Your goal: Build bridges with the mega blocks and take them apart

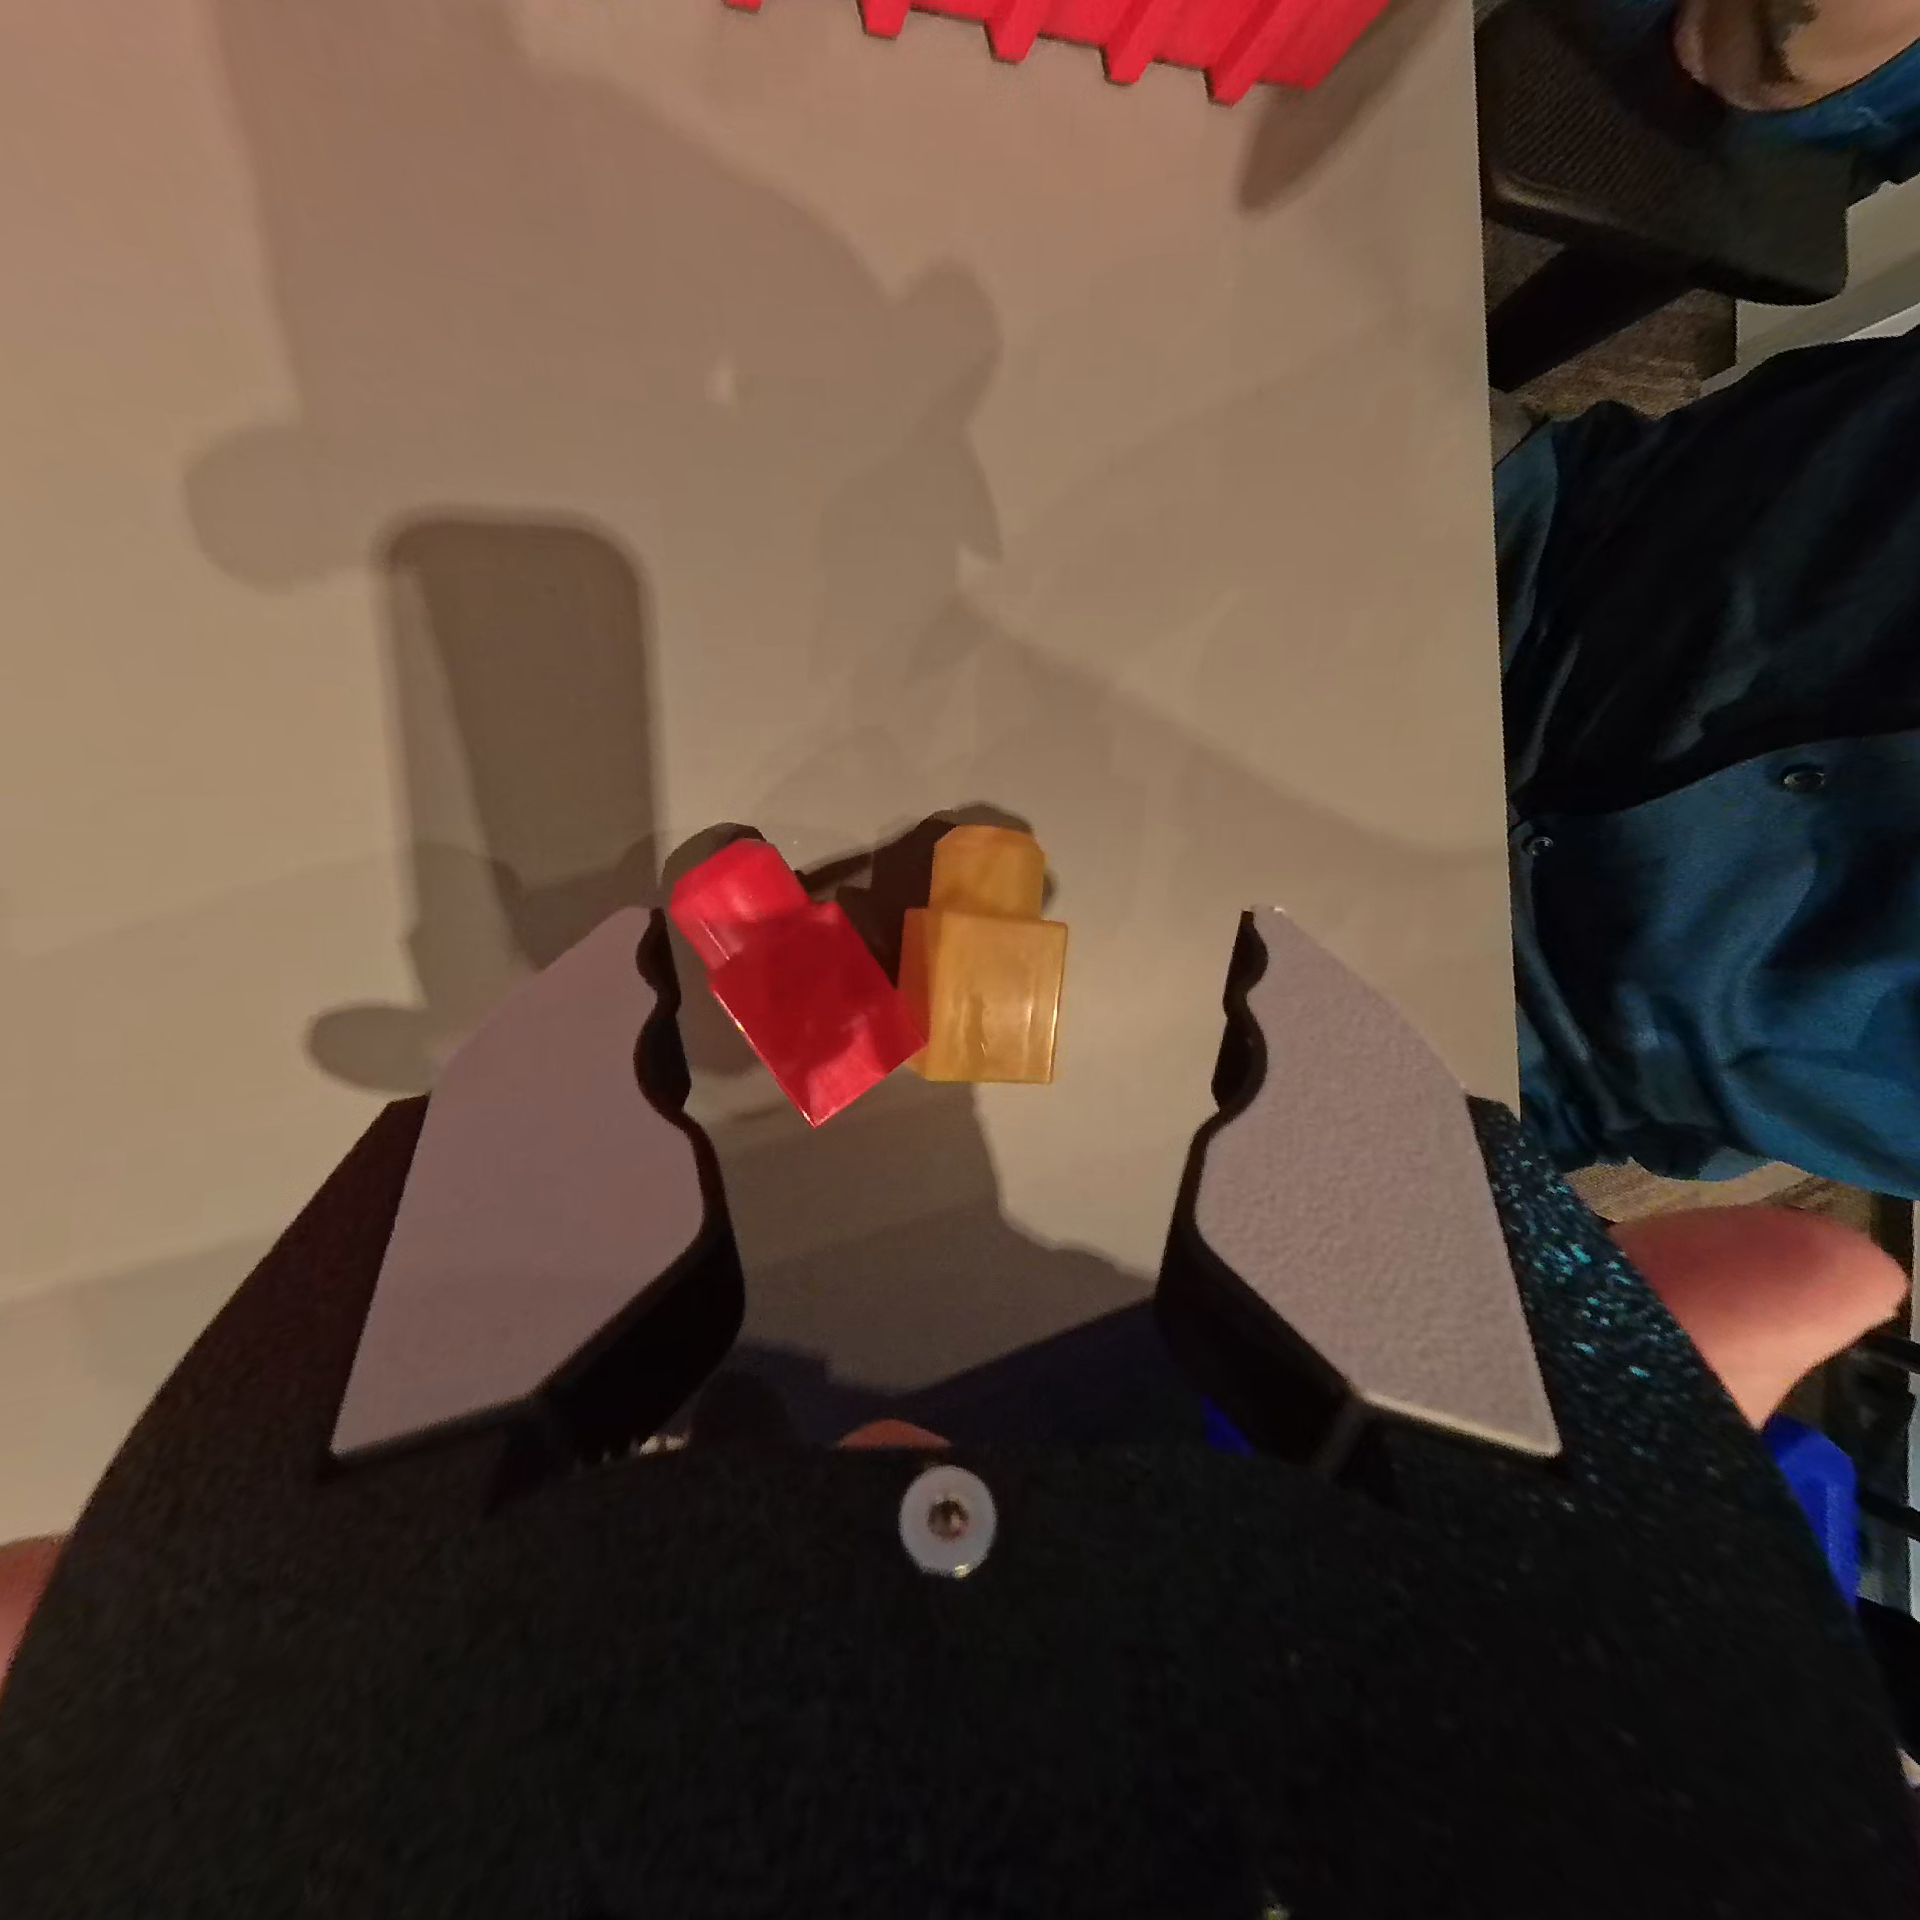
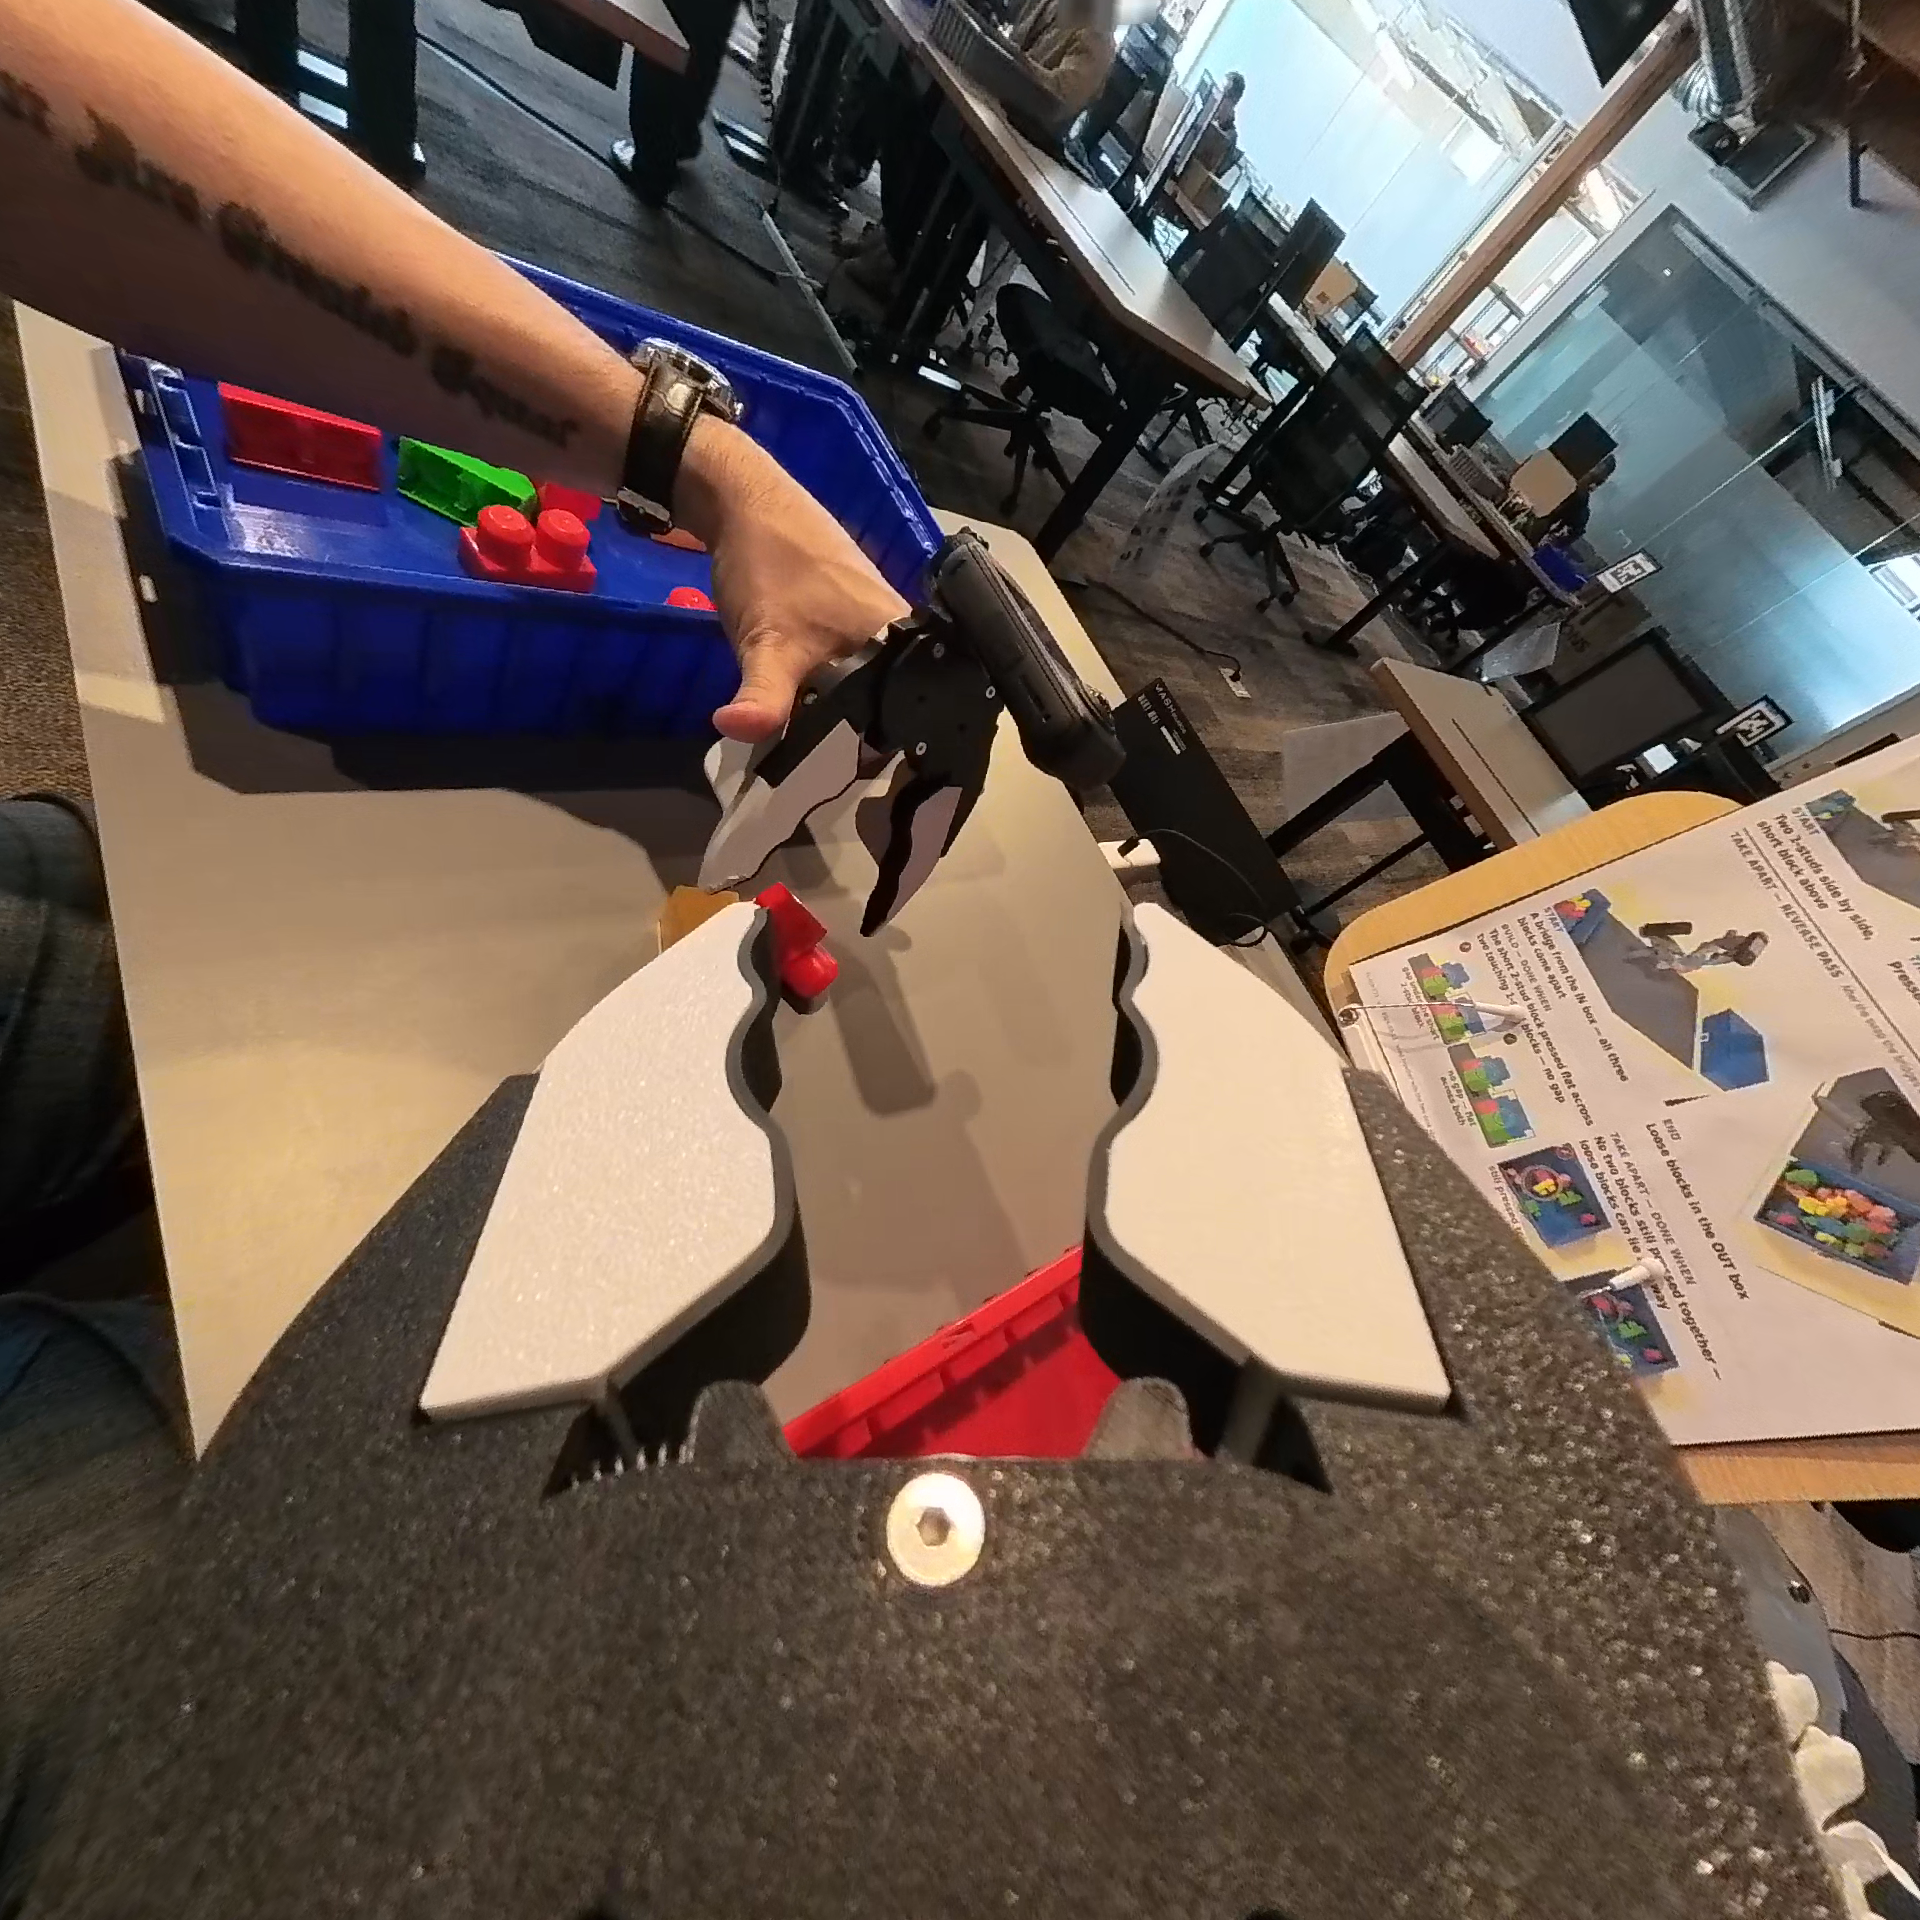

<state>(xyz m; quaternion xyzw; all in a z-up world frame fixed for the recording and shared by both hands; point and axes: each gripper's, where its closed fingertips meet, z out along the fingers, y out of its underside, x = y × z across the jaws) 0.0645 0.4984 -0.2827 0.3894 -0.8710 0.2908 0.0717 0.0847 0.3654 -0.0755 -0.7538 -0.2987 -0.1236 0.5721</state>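
On the grey table [image 1: 935, 416], a red single-stud block [image 1: 800, 987] and an orange one [image 1: 982, 987] are seen touching, lying between the spread fingers of the left gripper [image 1: 956, 977]. The right gripper [image 2: 940, 997] is held apart, empty, above a red bin [image 2: 966, 1371].

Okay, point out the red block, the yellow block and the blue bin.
red block [image 1: 805, 992], left wrist view, on its body.
yellow block [image 1: 982, 1003], left wrist view, on its body.
blue bin [image 2: 436, 634], right wrist view, on its near wall.
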